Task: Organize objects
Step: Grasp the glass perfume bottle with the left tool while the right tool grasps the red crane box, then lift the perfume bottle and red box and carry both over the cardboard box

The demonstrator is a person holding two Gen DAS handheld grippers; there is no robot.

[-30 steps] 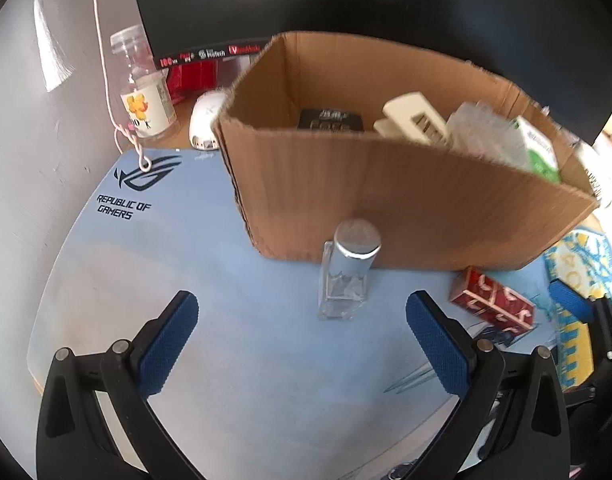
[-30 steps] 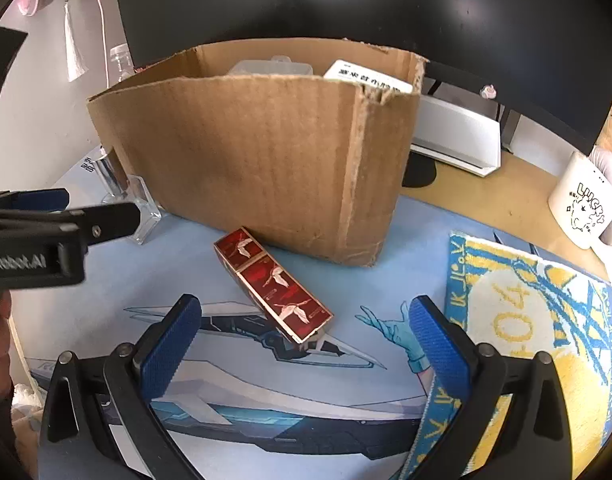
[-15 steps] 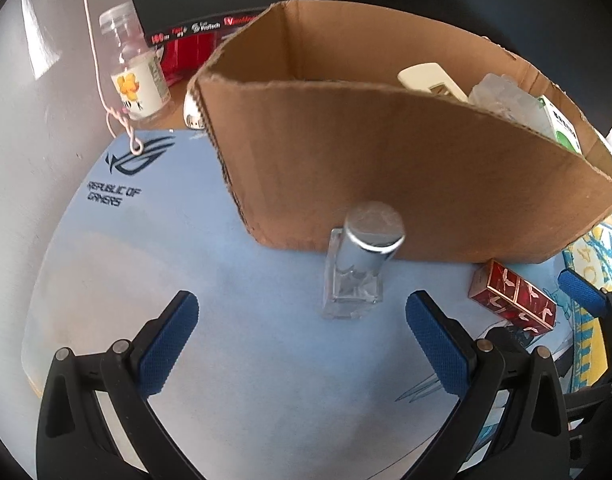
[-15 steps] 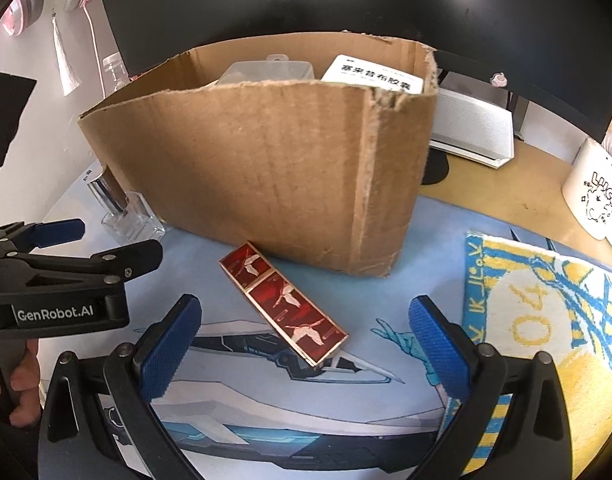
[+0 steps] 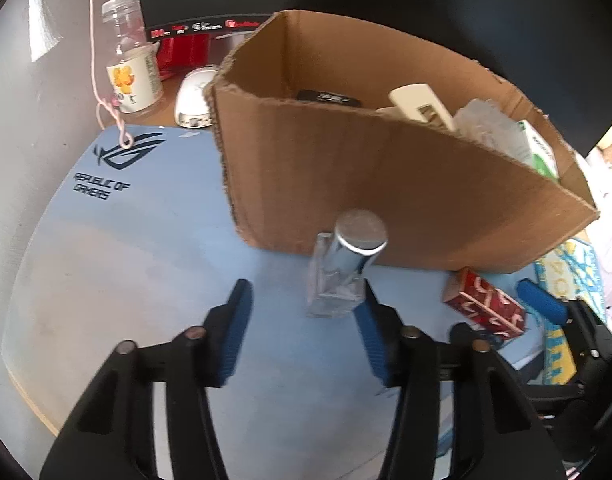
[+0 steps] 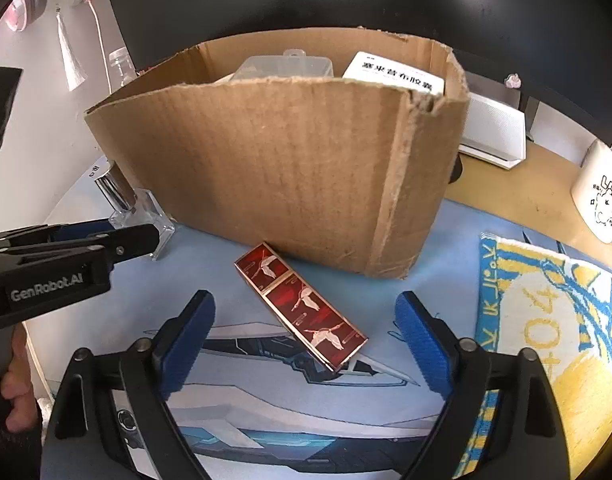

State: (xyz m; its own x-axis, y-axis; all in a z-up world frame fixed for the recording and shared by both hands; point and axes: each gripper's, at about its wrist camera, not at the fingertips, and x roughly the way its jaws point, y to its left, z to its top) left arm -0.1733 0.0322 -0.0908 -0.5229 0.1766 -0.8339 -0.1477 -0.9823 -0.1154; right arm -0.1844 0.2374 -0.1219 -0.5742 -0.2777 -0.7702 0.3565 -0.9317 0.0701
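A clear glass perfume bottle (image 5: 338,280) with a silver cap stands on the blue desk mat in front of a cardboard box (image 5: 386,192). My left gripper (image 5: 306,312) is open, its jaws partly closed in; the right finger touches the bottle's base, the left finger stands apart. The bottle also shows in the right wrist view (image 6: 134,208), beside the box (image 6: 290,176). A long red box with crane patterns (image 6: 302,304) lies on the mat before the box. My right gripper (image 6: 306,332) is open with its fingers on either side of the red box, not touching it.
The cardboard box holds several packages. A small labelled bottle (image 5: 132,72) and a white mouse (image 5: 192,98) sit at the back left. A yellow-blue towel (image 6: 546,320), a white mug (image 6: 602,196) and a white device (image 6: 494,132) lie to the right. A monitor stands behind.
My left gripper's jaws have narrowed from wide open and closed in on the perfume bottle. My right gripper has moved closer over the red box.
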